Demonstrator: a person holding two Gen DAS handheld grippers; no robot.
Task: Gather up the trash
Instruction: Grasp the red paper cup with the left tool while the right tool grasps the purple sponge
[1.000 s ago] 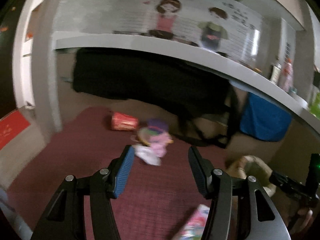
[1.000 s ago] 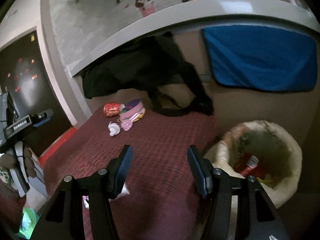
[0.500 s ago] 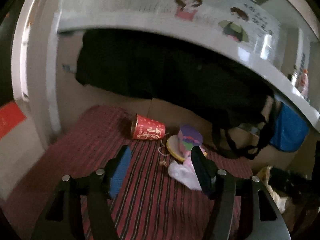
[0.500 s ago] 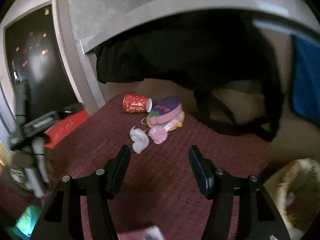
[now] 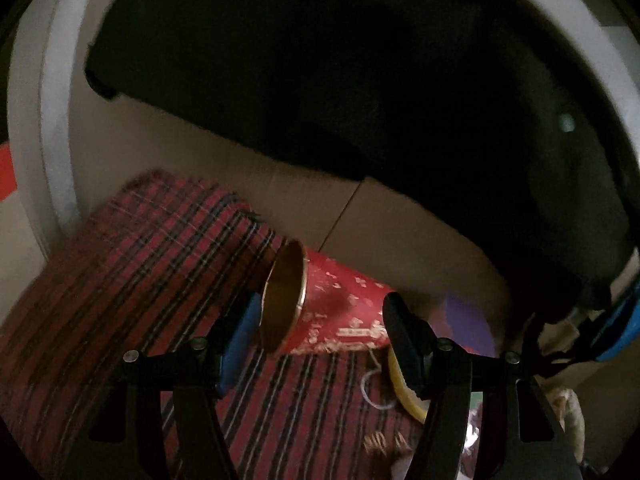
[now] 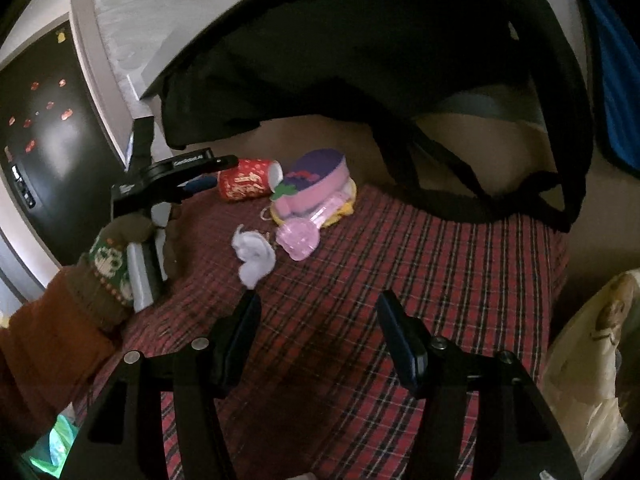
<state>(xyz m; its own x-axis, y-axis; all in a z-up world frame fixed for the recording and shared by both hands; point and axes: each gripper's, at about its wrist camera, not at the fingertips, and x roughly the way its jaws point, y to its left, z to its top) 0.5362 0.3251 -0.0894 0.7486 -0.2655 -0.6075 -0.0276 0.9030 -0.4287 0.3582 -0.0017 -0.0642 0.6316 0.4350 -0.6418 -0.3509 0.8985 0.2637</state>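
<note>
A red paper cup (image 5: 340,312) lies on its side on the red plaid cloth (image 5: 120,280), its mouth to the left. My left gripper (image 5: 320,304) is open around it, one finger at the rim and one at the base; the pads do not visibly press. In the right wrist view the same cup (image 6: 246,185) lies at the back with the left gripper (image 6: 222,172) at it, held by a gloved hand (image 6: 116,256). My right gripper (image 6: 318,300) is open and holds nothing, low over the cloth, short of a crumpled white tissue (image 6: 254,258).
A pink plastic piece (image 6: 300,240) and a purple-and-pink box (image 6: 316,184) lie beside the cup. A black bag (image 6: 360,60) hangs from the ledge above. A cream trash bag (image 6: 592,360) stands at the right. A blue cloth (image 6: 612,80) hangs far right.
My left gripper has come forward and down to the red cup, which now lies between its fingers. My right gripper has swung left towards the pile; the trash bag slid to the right edge.
</note>
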